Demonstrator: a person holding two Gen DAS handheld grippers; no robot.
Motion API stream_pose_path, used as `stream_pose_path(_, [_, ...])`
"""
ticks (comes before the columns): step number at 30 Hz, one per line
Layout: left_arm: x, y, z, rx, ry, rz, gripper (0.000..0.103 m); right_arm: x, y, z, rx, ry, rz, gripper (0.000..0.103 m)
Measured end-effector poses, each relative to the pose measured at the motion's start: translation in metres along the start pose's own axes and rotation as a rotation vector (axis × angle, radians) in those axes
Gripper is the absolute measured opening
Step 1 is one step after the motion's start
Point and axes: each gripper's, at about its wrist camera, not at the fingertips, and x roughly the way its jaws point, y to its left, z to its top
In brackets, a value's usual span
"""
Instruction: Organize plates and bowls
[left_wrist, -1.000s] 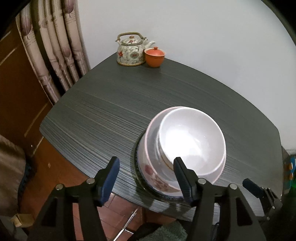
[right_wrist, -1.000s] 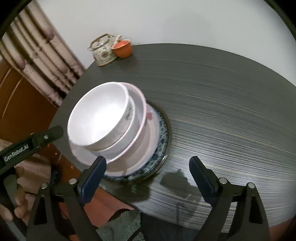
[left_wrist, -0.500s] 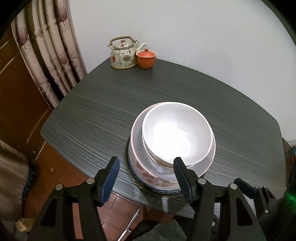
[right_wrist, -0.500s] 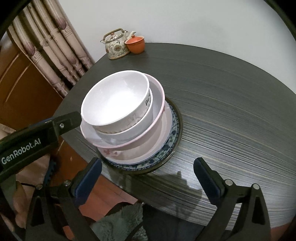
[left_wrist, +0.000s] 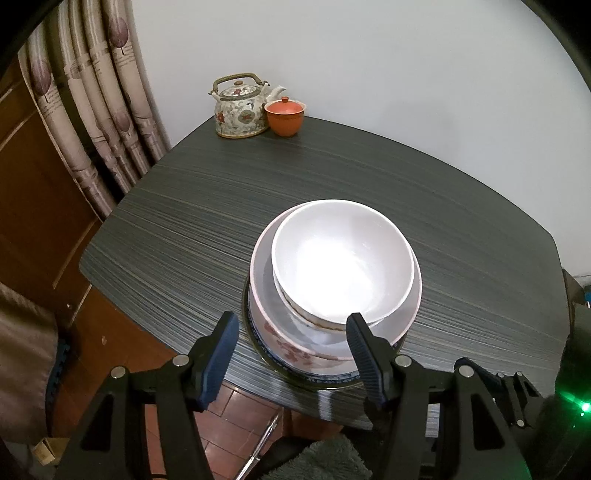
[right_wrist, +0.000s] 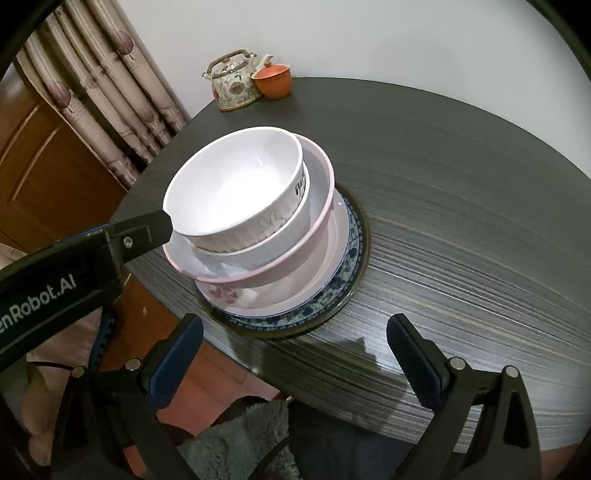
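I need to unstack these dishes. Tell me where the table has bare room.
Bare room: the wide stretch of table right of the dish stack, and the strip between the stack and the teapot with the orange lidded cup. Crowded: the near edge, where the stack sits close to both claws.

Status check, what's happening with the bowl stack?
Left gripper open, right gripper open, both empty. Bowl stack nested on blue-rimmed plate. Teapot far back, clear.
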Motion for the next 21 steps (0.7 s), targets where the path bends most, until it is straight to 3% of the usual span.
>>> stream_pose_path(21, [0.0061, 0.0009, -0.0015, 0.006, 0.013, -0.024, 0.062, 0.0054, -0.0018, -0.0041, 0.017, 0.026, 0.006, 0.099])
